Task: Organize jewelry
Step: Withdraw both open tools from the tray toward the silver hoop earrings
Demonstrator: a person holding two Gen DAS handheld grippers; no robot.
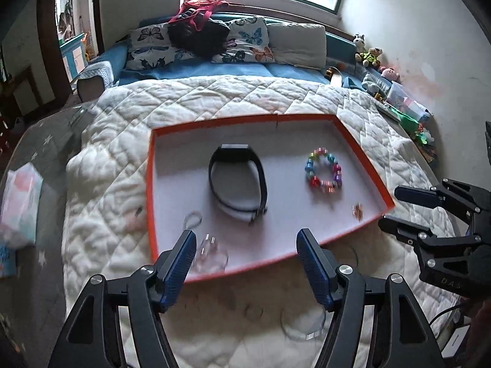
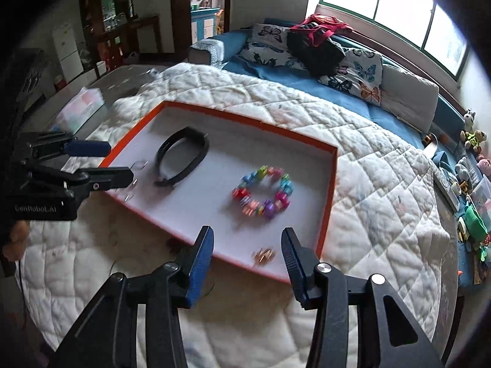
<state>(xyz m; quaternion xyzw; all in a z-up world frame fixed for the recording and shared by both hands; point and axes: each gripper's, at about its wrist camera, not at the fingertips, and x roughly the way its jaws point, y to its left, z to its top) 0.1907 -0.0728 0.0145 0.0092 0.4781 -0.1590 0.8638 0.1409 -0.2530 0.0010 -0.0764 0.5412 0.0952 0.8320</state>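
Jewelry spread inside orange-rimmed tray [image 1: 362, 153] on quilted bed [image 1: 214, 98]: black wristband [image 1: 237, 181] mid-tray, multicoloured bead bracelet [image 1: 323, 170] beside it, small gold ring [image 2: 264, 256] at near right corner, clear bracelet [image 1: 211, 253] at near left edge. Left gripper [image 1: 245, 260] fingers wide, holding nothing, over near rim. Right gripper [image 2: 247, 256] fingers wide, straddling gold ring, holding nothing.
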